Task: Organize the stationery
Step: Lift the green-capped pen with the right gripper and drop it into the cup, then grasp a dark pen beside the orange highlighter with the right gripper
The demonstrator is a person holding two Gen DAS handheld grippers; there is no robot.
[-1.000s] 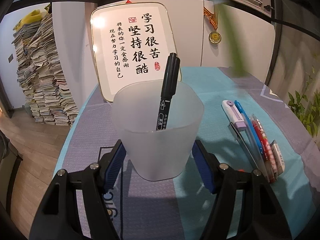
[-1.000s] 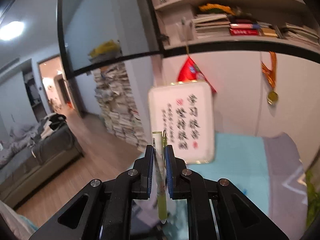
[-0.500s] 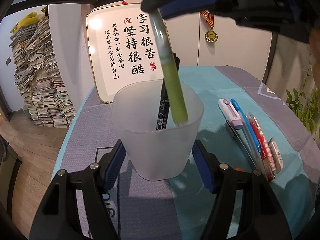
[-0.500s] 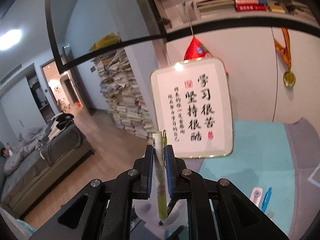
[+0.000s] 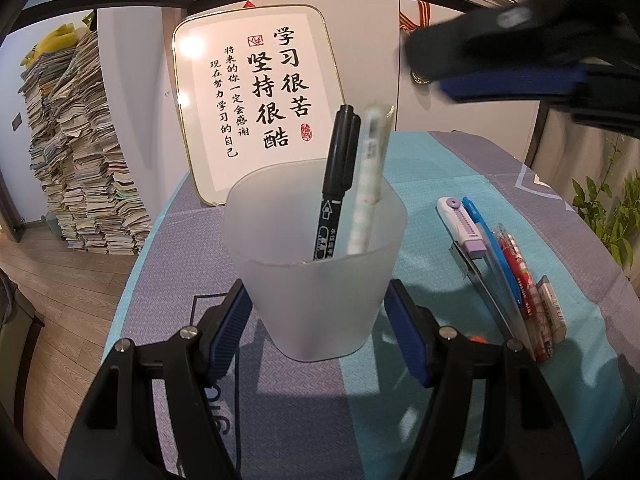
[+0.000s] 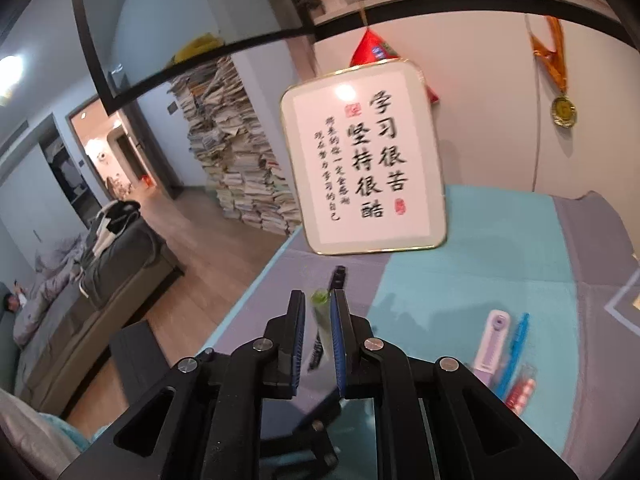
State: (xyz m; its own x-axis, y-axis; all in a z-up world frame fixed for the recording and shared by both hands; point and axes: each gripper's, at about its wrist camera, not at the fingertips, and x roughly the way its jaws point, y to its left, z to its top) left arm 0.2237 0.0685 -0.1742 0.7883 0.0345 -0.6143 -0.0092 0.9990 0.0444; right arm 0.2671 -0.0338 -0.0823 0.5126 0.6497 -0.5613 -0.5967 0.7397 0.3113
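The left tongs point(image 5: 320, 320) clamp the frosted translucent plastic cup point(image 5: 316, 264) by its sides, steadying it upright on the teal-and-grey cloth-covered worktop point(image 5: 460, 168). Inside the cup stand a black marker pen point(image 5: 334, 184) and, touching it, a pale green patterned gel pen point(image 5: 368, 184) — the piece now being delivered, leaning on the far rim.

From the right wrist view, the right tongs point(image 6: 318, 340) have just been opening; their blue pads stand narrowly apart with the green pen's top between them, apparently no longer pressed. So the step in hand looks like the release of this pen into the cup.

Next, I judge, the right tongs need to lift straight up clear of both pen tops, then swing to the row lying to the cup's right — a white-and-lilac utility knife point(image 5: 460, 224), a blue pen point(image 5: 490, 248), a red patterned pen point(image 5: 520, 280) and a small eraser-like block point(image 5: 554, 312).

That row sits near the worktop's right edge, so approach room is tight there. Beyond the cup lies open cloth, up to the gold-framed calligraphy board point(image 5: 256, 100) leaning at the far edge.
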